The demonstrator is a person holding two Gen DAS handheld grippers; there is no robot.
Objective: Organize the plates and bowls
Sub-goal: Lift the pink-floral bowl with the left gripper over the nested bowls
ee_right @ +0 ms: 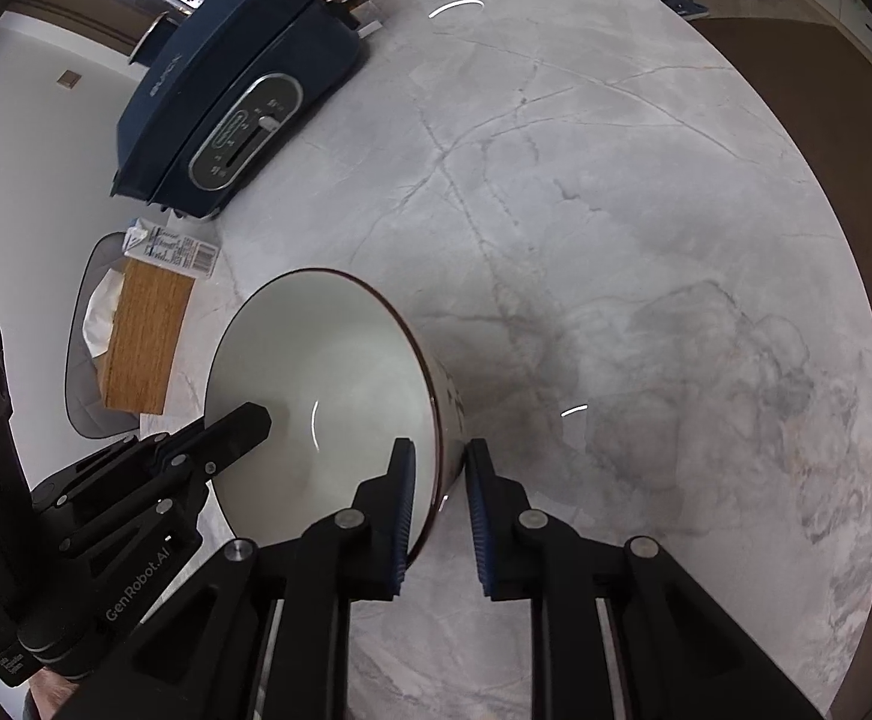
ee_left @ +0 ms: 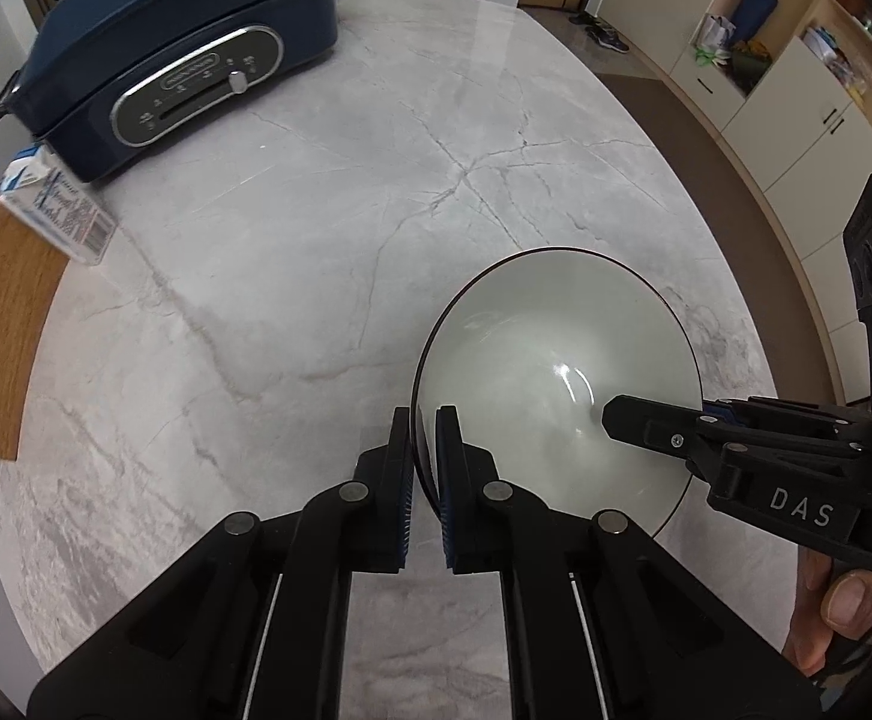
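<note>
Bowl (ee_left: 556, 360) gripped at opposite rim points over marble surface (ee_left: 315, 270); left tool (ee_left: 426, 456) clamped on near rim, right tool (ee_right: 440, 480) clamped on wall. Bowl judged lifted, tilted; both grips best kept level, moved together; no twisting advised, rim slip risked; cooker (ee_left: 183, 48) to be cleared.
</note>
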